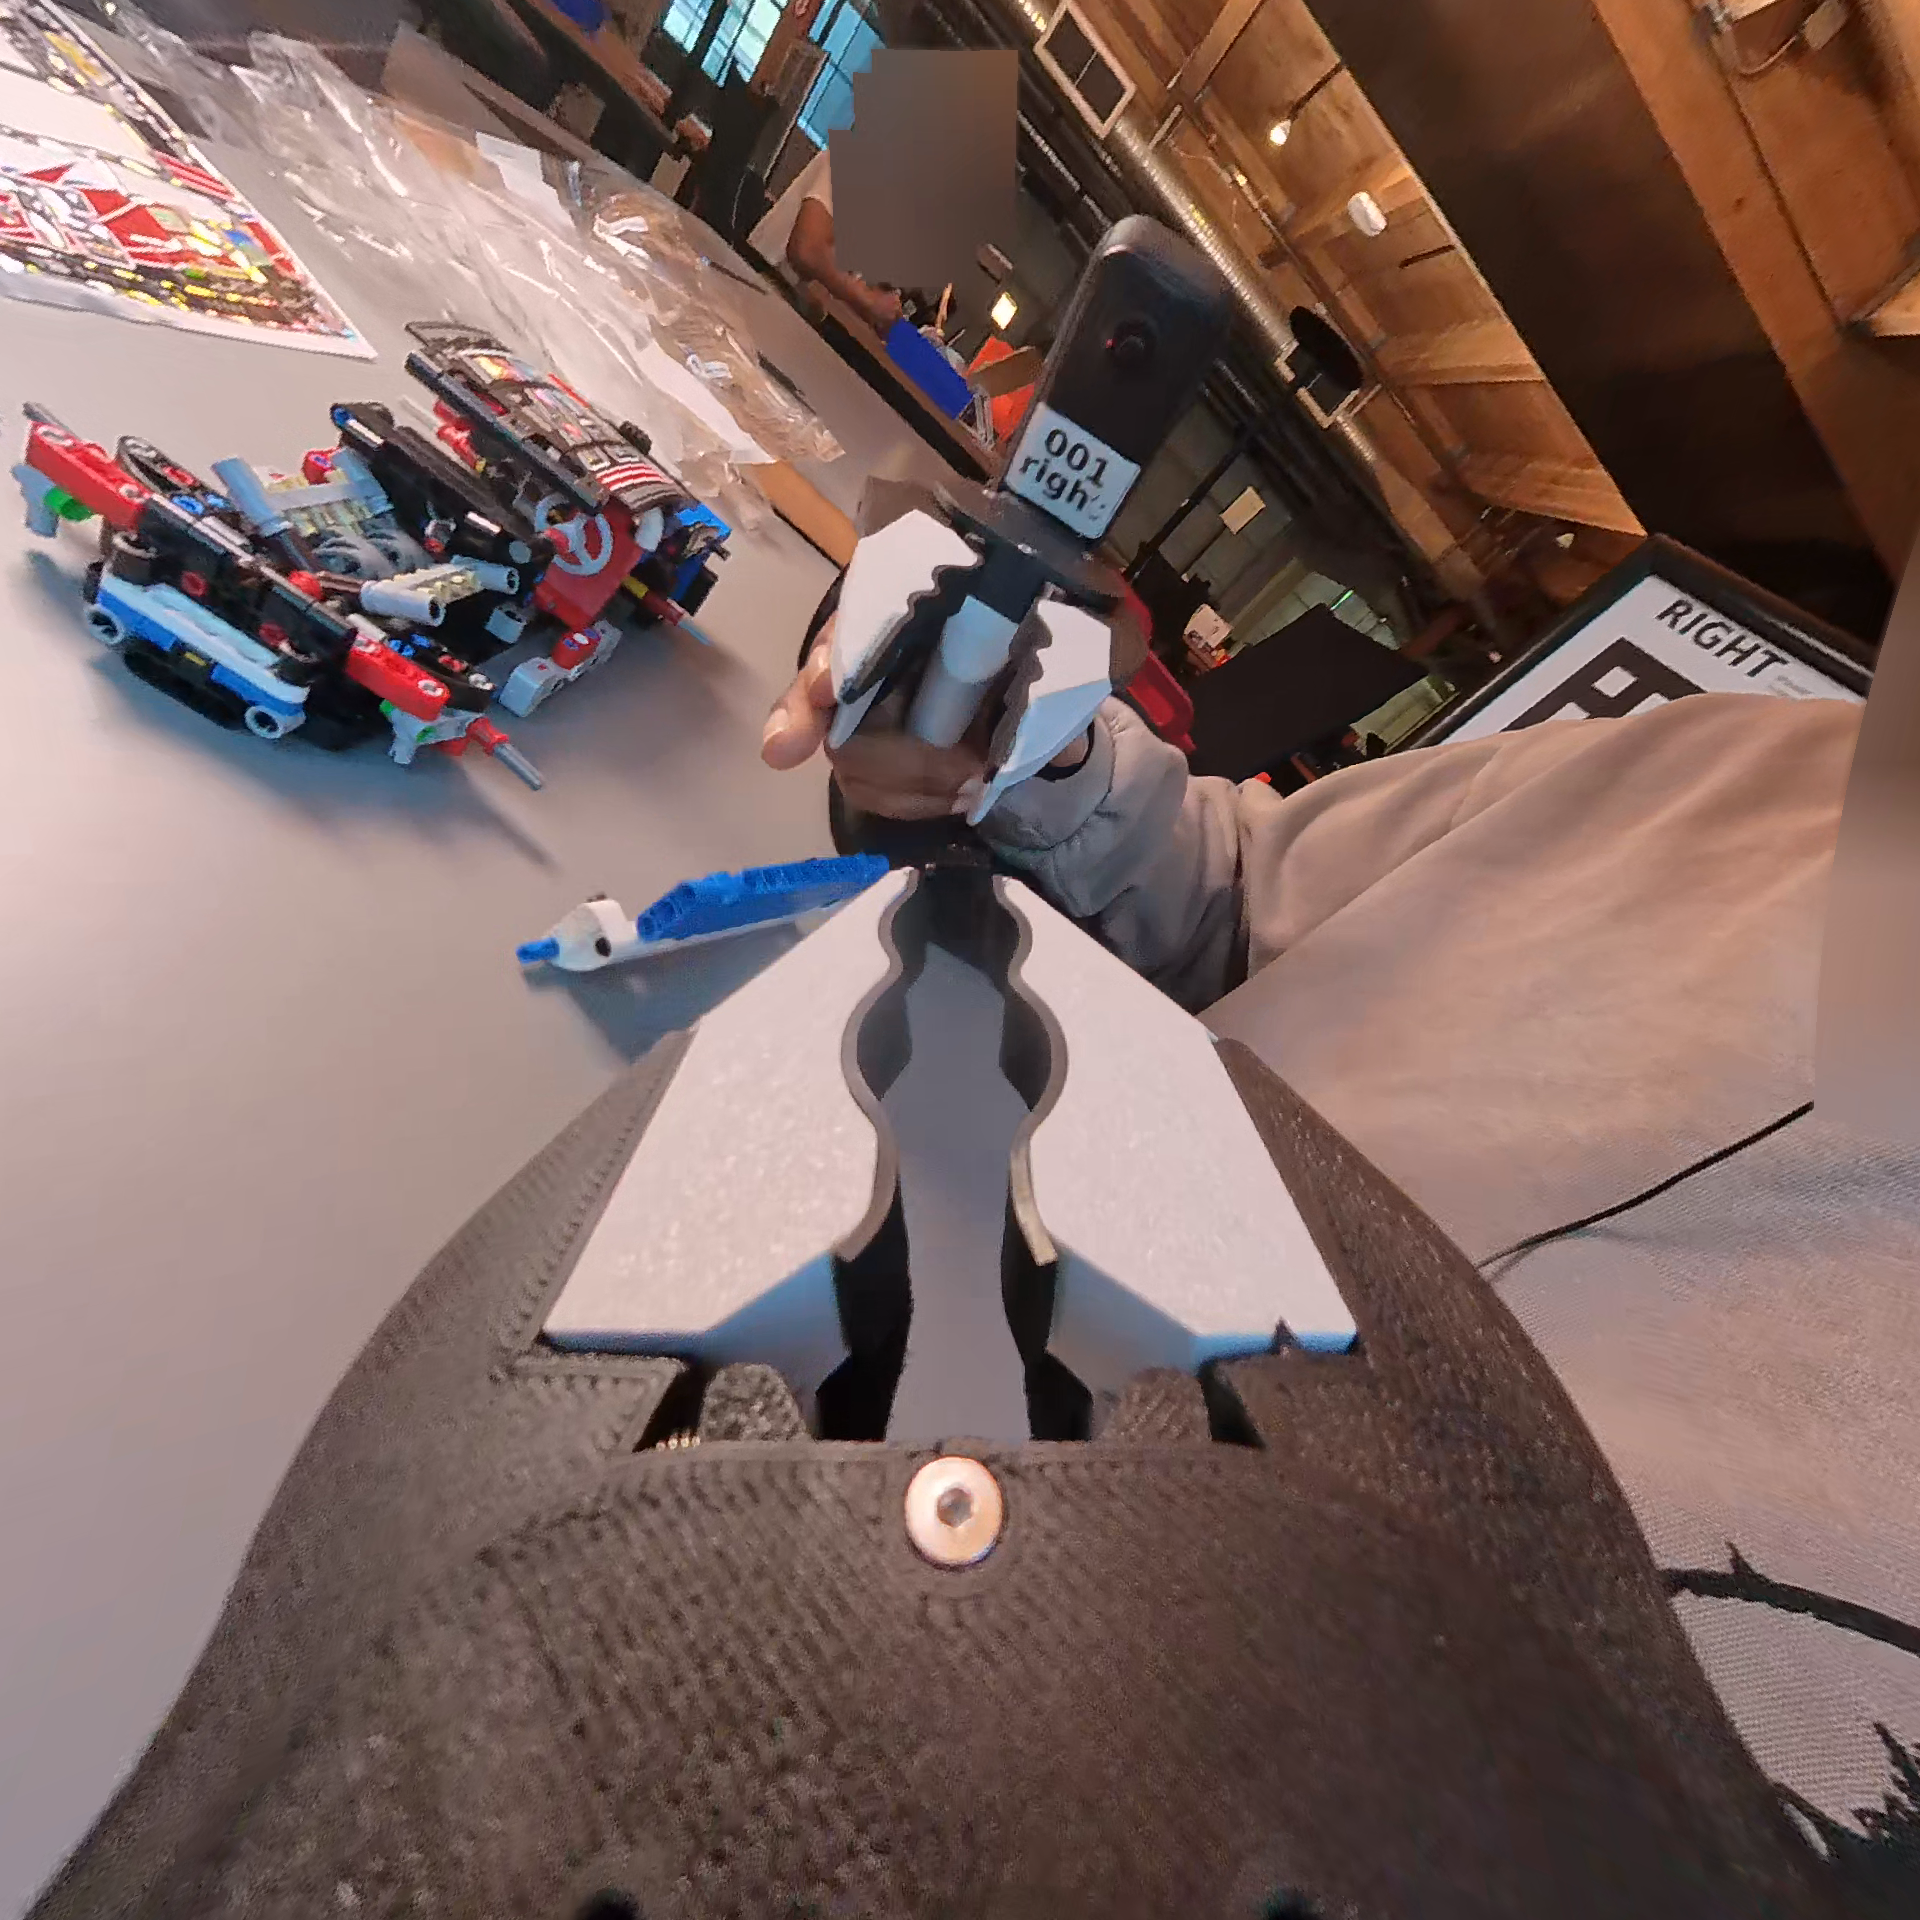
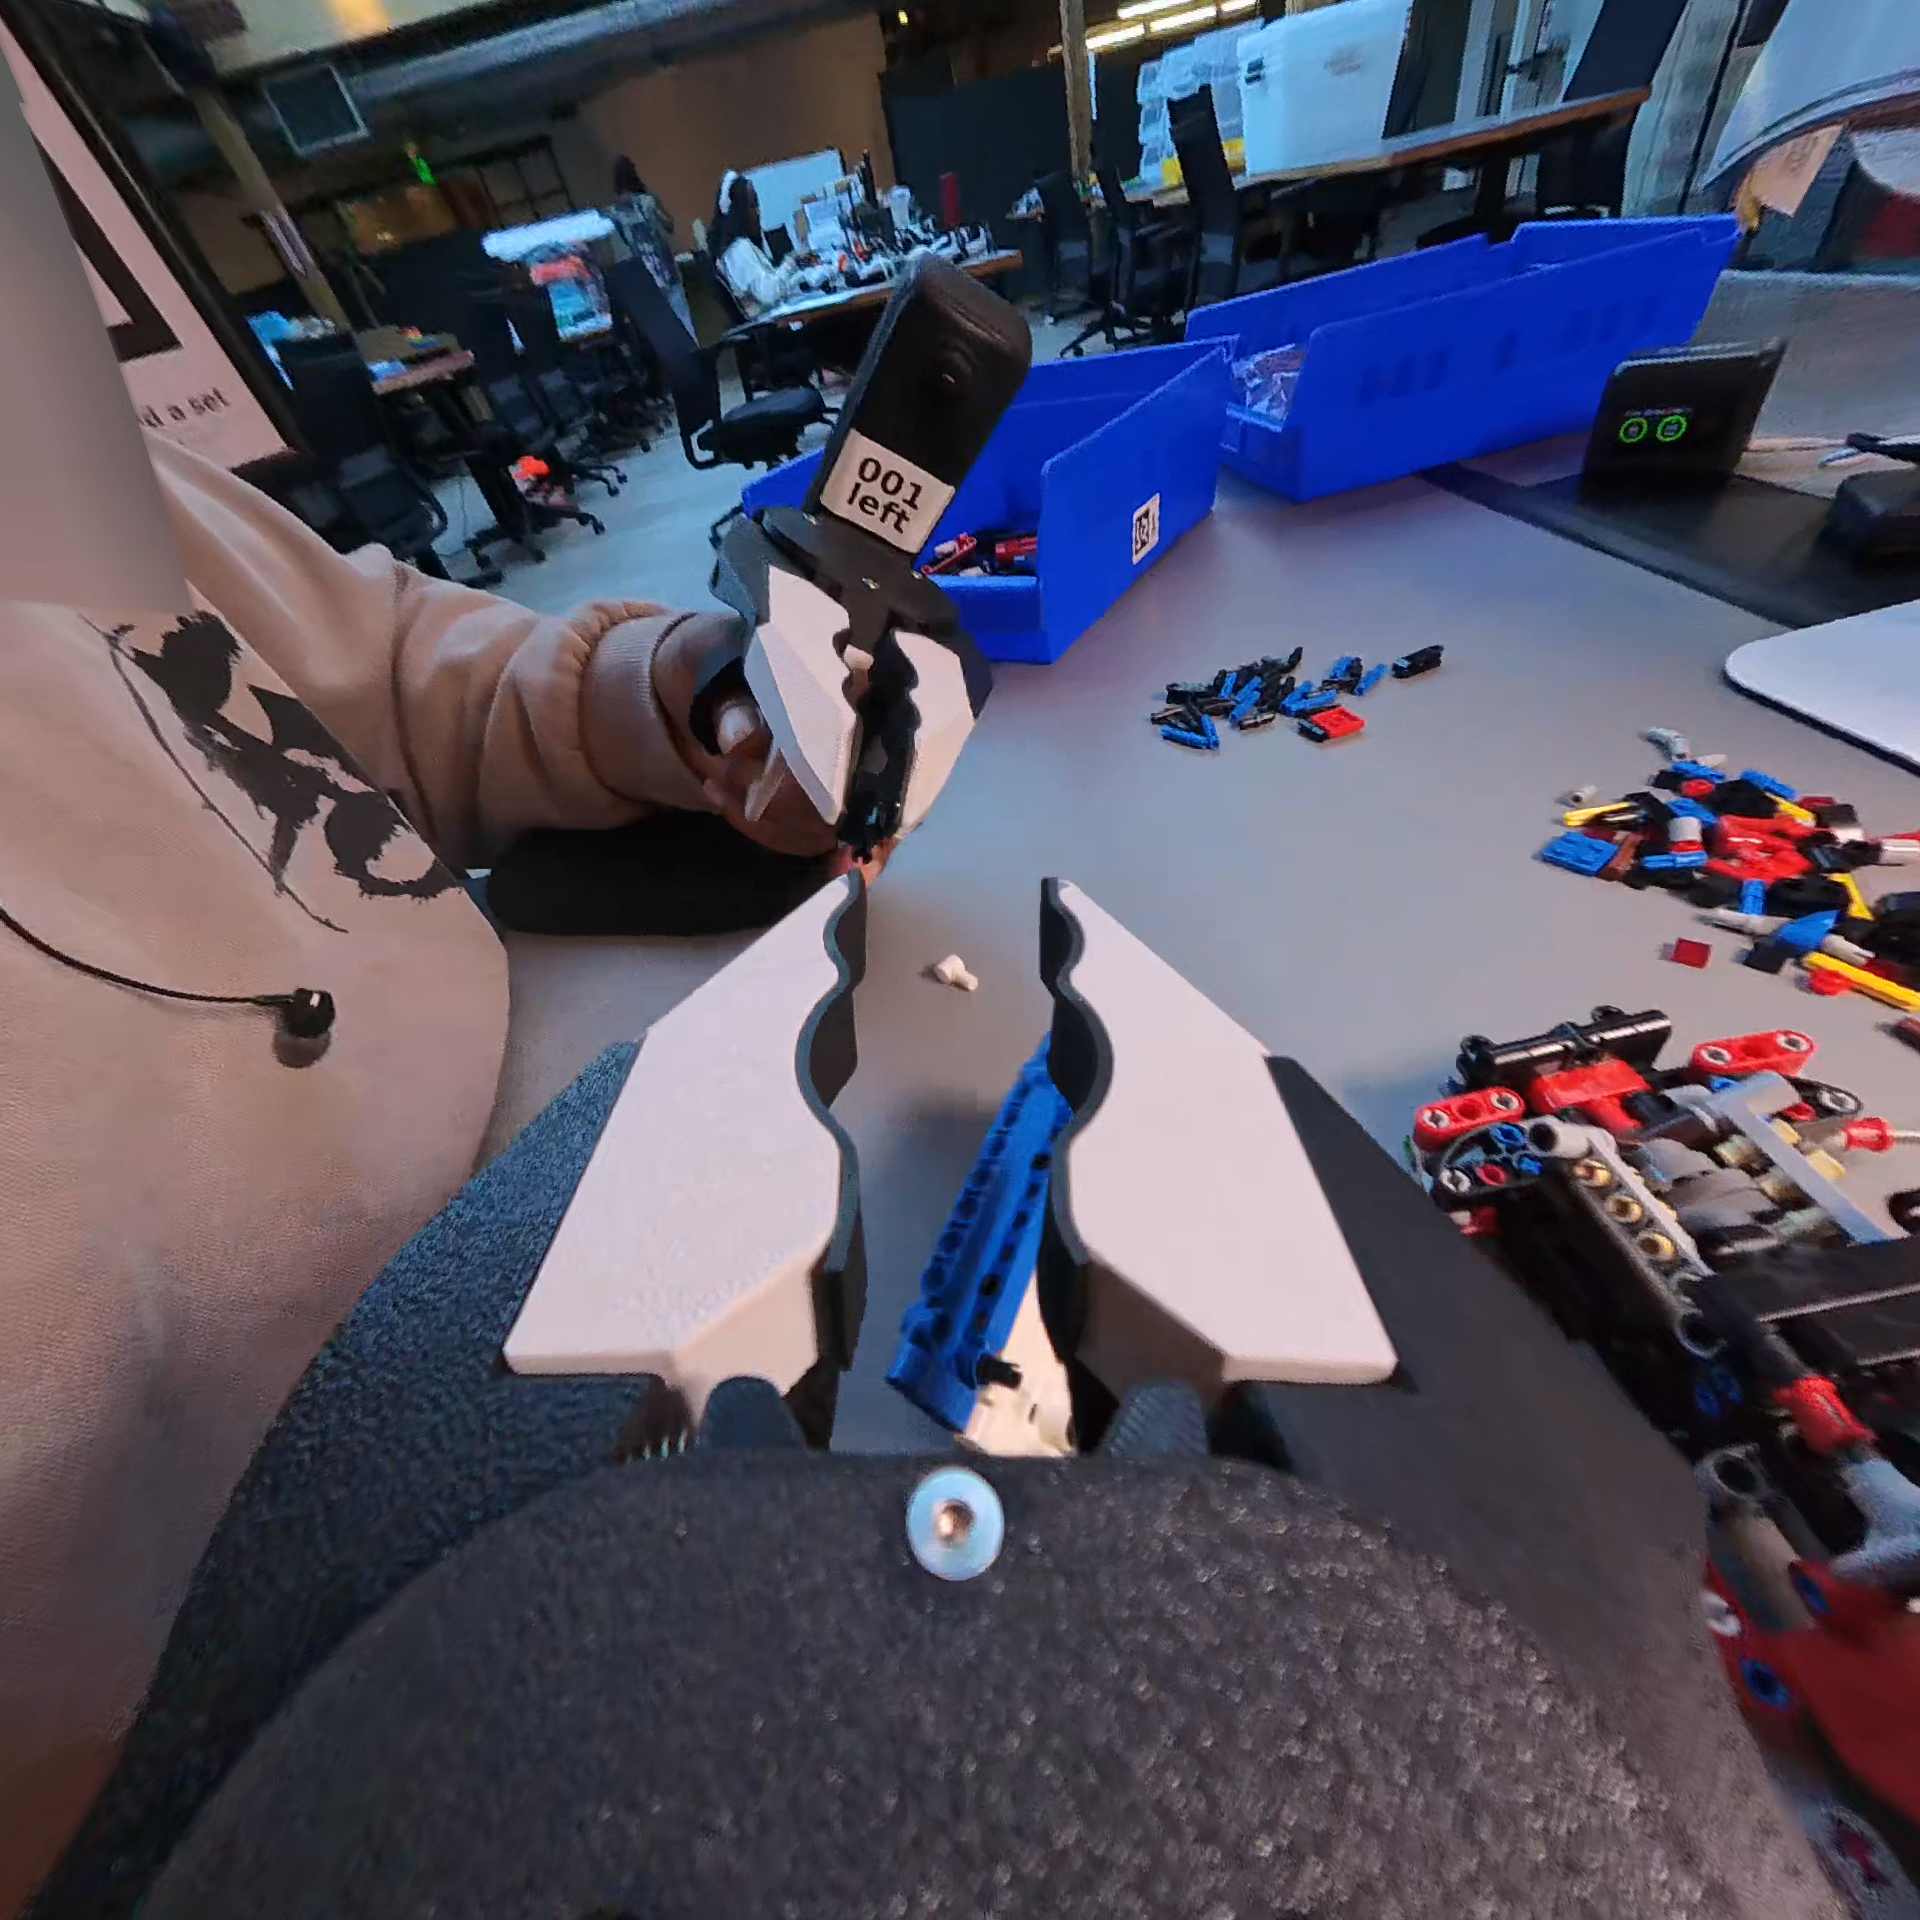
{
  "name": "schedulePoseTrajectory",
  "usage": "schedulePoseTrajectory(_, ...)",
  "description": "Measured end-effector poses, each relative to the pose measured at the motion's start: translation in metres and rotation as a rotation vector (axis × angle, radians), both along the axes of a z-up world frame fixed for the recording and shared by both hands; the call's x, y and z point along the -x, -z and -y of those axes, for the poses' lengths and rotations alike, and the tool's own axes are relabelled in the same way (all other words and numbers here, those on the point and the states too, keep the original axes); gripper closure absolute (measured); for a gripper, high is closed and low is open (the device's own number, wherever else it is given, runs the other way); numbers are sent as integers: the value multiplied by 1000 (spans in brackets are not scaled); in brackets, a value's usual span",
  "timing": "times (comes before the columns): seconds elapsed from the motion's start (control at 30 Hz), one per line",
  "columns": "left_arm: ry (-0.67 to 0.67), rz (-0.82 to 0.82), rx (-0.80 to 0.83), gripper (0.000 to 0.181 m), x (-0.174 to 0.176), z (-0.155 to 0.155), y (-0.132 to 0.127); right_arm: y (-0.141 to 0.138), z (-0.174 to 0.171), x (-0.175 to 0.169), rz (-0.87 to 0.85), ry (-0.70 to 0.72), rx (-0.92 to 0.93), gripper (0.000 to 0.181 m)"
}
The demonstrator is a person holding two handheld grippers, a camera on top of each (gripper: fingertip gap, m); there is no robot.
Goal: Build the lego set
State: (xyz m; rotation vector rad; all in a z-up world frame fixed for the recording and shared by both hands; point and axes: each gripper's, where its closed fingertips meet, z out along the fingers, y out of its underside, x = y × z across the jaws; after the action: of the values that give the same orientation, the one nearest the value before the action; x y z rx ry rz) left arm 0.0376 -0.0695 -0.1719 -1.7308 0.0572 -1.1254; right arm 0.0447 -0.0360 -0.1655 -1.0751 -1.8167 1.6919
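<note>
My left gripper (image 1: 958, 875) is shut on a small black lego piece (image 2: 871, 810). It hangs just above the grey table (image 1: 208, 1039), facing my right gripper. In the right wrist view the left gripper (image 2: 862, 826) is straight ahead of my right fingertips. My right gripper (image 2: 951, 899) is open and empty, held over a blue beam with a white end (image 2: 982, 1247) that lies flat on the table. That beam (image 1: 727, 914) also shows in the left wrist view, below the right gripper (image 1: 909, 774). A tiny white piece (image 2: 954, 971) lies ahead between the right fingers.
The half-built red, black and blue lego vehicle (image 1: 395, 582) stands close by on the table (image 2: 1662, 1195). Loose piles of pieces (image 2: 1766, 862) and pins (image 2: 1278, 696) lie beyond. Blue bins (image 2: 1091, 499) stand behind. An instruction booklet (image 1: 135, 239) and clear bags (image 1: 468, 208) lie farther off. Tip to tip, the grippers are about 4 cm apart.
</note>
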Motion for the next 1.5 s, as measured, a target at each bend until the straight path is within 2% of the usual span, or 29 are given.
schedulePoseTrajectory(0.13,-45,-47,35,172,8,-3,8,22,-20,5,100,106,-179,159)
schedulePoseTrajectory(0.27,-116,-71,71,172,20,-8,15,56,-42,-4,333,196,-387,159)
schedulePoseTrajectory(0.4,-121,-67,123,172,21,-11,23,95,-39,-23,566,130,-473,148)
schedulePoseTrajectory(0.5,-103,-90,162,172,18,-12,31,102,-29,-25,629,63,-430,161)
schedulePoseTrajectory(0.67,1,-207,261,172,-1,-9,53,99,-26,-21,555,-16,-504,181)
schedulePoseTrajectory(0.83,117,-423,338,172,-23,-3,80,89,-30,-25,489,-32,-526,181)
schedulePoseTrajectory(0.93,126,-476,320,172,-25,-7,81,78,-35,-27,437,-9,-518,181)
schedulePoseTrajectory(1.0,115,-450,293,172,-23,-11,76,67,-37,-28,366,1,-517,181)
schedulePoseTrajectory(1.1,106,-311,207,172,-21,-13,53,49,-43,-26,250,52,-539,181)
schedulePoseTrajectory(1.23,-2,-147,205,172,-3,-22,42,32,-41,-21,105,106,-644,181)
schedulePoseTrajectory(1.3,-47,-111,201,172,5,-26,39,30,-35,-19,65,106,-678,181)
schedulePoseTrajectory(1.5,-10,-60,205,172,1,-20,36,44,-34,-15,96,105,-665,181)
